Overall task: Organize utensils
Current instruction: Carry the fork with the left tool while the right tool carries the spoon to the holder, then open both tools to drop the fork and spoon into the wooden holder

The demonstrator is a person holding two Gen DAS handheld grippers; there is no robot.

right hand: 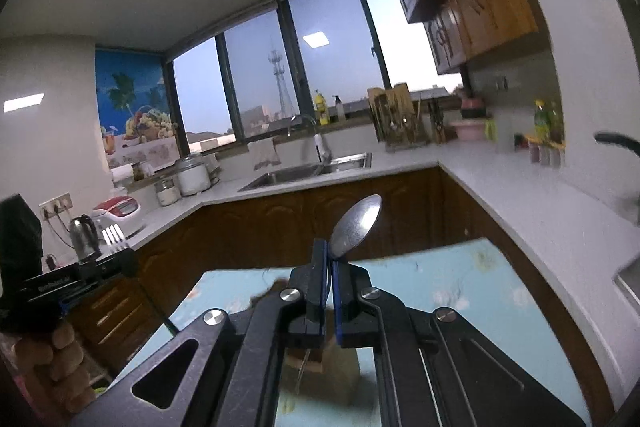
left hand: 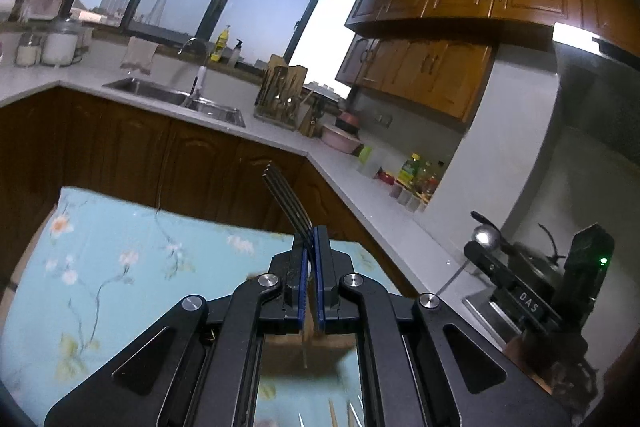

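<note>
My left gripper (left hand: 311, 241) is shut on a metal fork (left hand: 286, 201); the tines stick up and away past the blue pads. In the right wrist view my right gripper (right hand: 330, 253) is shut on a metal spoon (right hand: 357, 223), bowl upward. Both are held in the air above a table with a light blue flowered cloth (left hand: 120, 267). The right gripper with its spoon (left hand: 486, 238) shows at the right edge of the left wrist view. The left gripper with the fork (right hand: 114, 235) shows at the left of the right wrist view, with a person's hand (right hand: 60, 363) holding it.
A white L-shaped counter (left hand: 280, 139) runs behind the table, with a steel sink (left hand: 180, 99), a wooden utensil rack (left hand: 282, 95), a pink pot (left hand: 340, 141) and bottles (left hand: 420, 175). A kettle (right hand: 84, 237) and rice cooker (right hand: 120, 213) stand on the left counter. Wall cabinets (left hand: 440, 67) hang above.
</note>
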